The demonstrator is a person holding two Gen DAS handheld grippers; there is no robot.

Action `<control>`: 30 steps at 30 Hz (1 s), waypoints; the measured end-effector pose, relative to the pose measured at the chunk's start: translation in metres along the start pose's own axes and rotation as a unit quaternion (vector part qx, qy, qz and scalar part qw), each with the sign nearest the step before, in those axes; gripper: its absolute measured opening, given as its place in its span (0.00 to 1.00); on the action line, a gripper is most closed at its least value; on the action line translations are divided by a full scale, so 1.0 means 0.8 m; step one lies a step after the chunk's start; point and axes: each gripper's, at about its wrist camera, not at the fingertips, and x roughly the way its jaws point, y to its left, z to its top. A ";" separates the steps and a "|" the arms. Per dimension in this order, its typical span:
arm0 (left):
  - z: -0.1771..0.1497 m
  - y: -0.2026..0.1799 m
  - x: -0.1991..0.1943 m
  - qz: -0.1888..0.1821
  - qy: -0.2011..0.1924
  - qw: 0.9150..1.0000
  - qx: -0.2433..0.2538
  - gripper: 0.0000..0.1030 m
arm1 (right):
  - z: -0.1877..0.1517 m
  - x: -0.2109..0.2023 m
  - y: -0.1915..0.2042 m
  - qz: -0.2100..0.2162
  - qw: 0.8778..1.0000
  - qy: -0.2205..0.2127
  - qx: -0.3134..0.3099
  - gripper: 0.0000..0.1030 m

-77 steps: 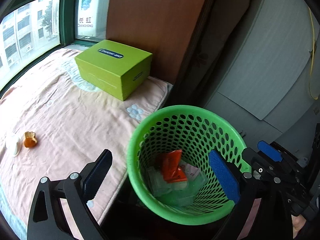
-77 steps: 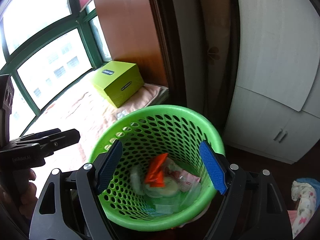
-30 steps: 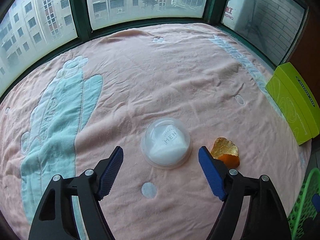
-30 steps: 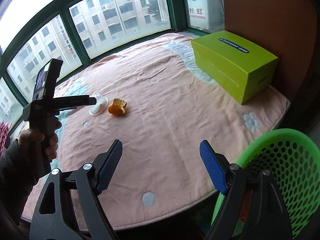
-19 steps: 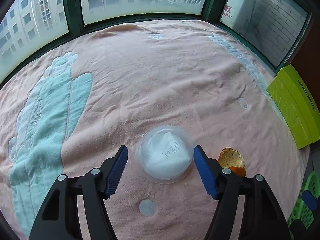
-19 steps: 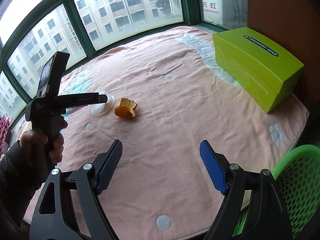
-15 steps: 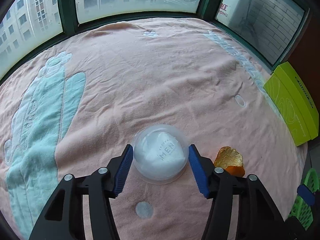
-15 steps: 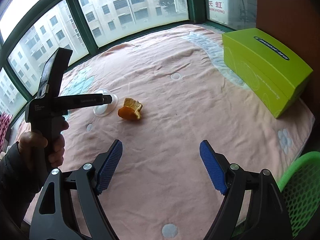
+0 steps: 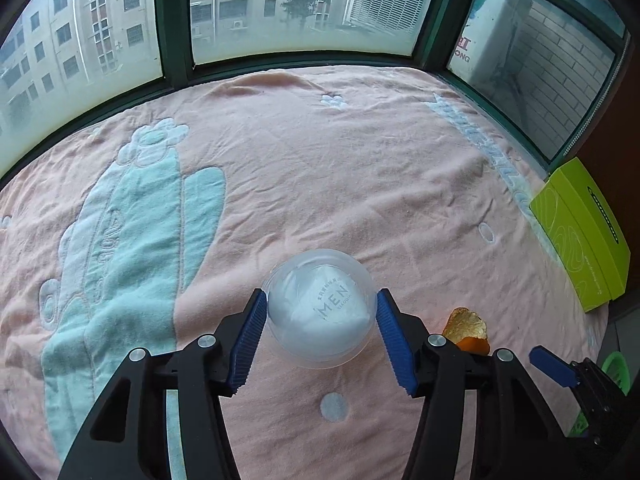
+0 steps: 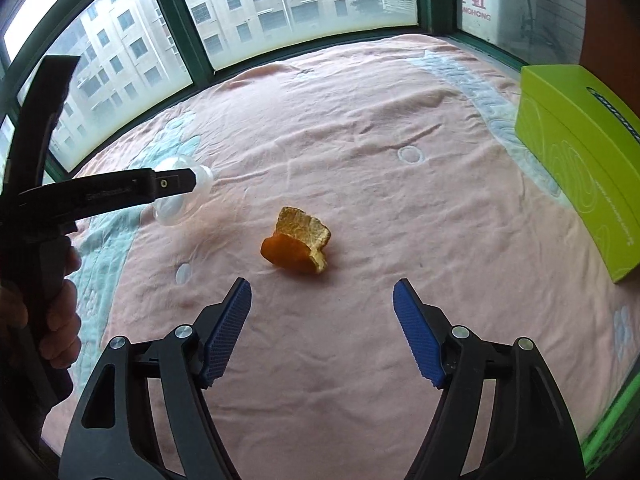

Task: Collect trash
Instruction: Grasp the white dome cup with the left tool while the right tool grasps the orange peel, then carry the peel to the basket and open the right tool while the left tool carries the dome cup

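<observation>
A: What does your left gripper (image 9: 320, 316) hold?

B: Your left gripper is closed on a clear plastic cup (image 9: 320, 308) with white contents and the printed word "MEN". Both blue pads (image 9: 250, 336) press its sides. In the right wrist view the cup (image 10: 178, 196) appears raised off the pink blanket (image 10: 380, 200), though how far cannot be told. Your hand (image 10: 56, 300) grips the handle at the left edge.

A: And your right gripper (image 10: 322, 332)?

B: Its jaws are partly open and closing, with nothing between them. The orange peel (image 10: 298, 242) lies on the blanket just beyond the fingertips, apart from both pads.

A: Where is the peel relative to the cup?

B: In the left wrist view the peel (image 9: 468, 328) sits just to the right of the cup, partly hidden behind your left gripper's right finger.

A: What else surrounds you?

B: A green box (image 10: 584, 152) rests on the blanket at the right, well apart from the peel. A sliver of the green basket (image 9: 618, 372) shows at the lower right edge of the left wrist view, beyond the blanket's edge, with your right gripper's blue fingertip (image 9: 550, 366) just before it. Windows (image 9: 280, 4) with dark green frames curve around the far side of the blanket. No object lies between your right gripper and the peel.
</observation>
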 end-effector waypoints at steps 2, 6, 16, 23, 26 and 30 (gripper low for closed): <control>0.000 0.007 -0.007 0.002 -0.006 1.000 -0.003 0.53 | 0.004 0.011 0.003 0.000 1.000 0.005 0.000 0.66; 0.001 0.019 -0.016 0.008 -0.012 1.000 -0.007 0.53 | 0.010 0.033 0.009 -0.005 1.000 0.018 -0.003 0.62; -0.005 0.027 -0.017 0.004 -0.009 1.000 -0.011 0.53 | 0.015 0.052 0.025 -0.037 0.998 0.018 -0.037 0.55; -0.010 0.022 -0.019 0.004 -0.007 1.000 -0.011 0.53 | 0.012 0.048 0.031 -0.043 0.998 0.015 -0.043 0.42; -0.013 0.019 -0.024 0.003 -0.008 1.000 -0.010 0.53 | 0.010 0.040 0.030 -0.041 0.998 0.011 -0.038 0.41; -0.017 0.014 -0.035 -0.001 -0.013 1.000 -0.010 0.53 | 0.006 0.023 0.028 -0.038 0.999 0.003 -0.033 0.40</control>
